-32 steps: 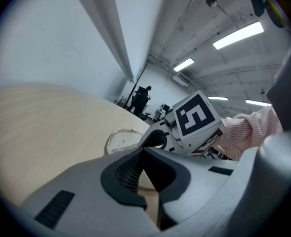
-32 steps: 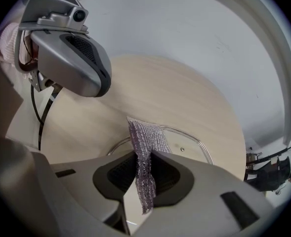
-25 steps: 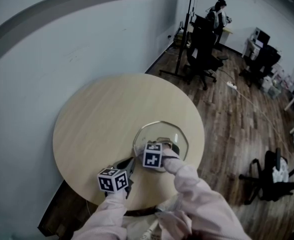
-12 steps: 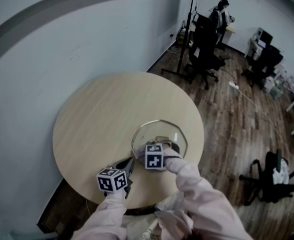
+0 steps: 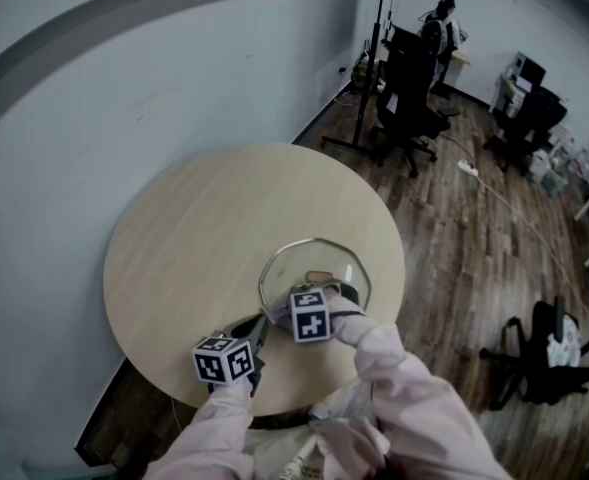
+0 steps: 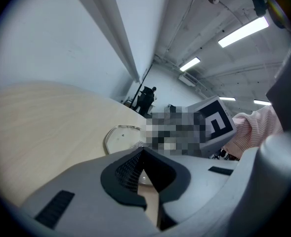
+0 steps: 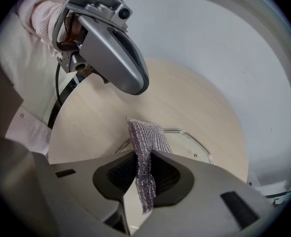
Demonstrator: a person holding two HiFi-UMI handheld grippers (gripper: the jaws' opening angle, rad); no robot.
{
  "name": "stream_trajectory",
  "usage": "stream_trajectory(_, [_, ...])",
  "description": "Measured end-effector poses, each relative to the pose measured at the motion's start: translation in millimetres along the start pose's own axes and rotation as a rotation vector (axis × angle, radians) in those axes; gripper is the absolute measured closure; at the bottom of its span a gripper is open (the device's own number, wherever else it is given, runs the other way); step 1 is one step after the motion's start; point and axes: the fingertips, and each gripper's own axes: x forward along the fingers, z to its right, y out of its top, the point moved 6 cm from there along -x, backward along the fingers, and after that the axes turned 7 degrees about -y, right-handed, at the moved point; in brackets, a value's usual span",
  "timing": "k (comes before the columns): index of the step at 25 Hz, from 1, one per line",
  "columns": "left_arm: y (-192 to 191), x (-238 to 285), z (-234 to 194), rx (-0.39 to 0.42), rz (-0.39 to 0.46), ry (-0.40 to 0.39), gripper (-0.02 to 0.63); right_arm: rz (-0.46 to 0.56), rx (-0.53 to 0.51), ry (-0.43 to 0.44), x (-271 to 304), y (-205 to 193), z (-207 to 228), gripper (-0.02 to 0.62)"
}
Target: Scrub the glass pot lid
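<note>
Table: right gripper clamps scrubbing cloth.

A pale wood grain with a matt finish is shown by the round table. The glass pot lid is seen as clear, glossy glass bound by a bright metal rim. A rough, knitted weave with a faint glitter is shown by the purple-grey scrubbing cloth. The right gripper and left gripper are moulded in smooth, matt grey plastic, with black ribbed pads. Dark wooden planks with a slight sheen are seen on the floor at the right.
</note>
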Motion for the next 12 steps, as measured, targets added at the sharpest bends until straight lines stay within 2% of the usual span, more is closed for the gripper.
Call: stream_trajectory(12, [-4.9, 7.6, 11.2, 0.007, -0.004, 0.013, 0.609, 0.03, -0.078, 0.026, -7.4, -14.7, -13.2, 0.505])
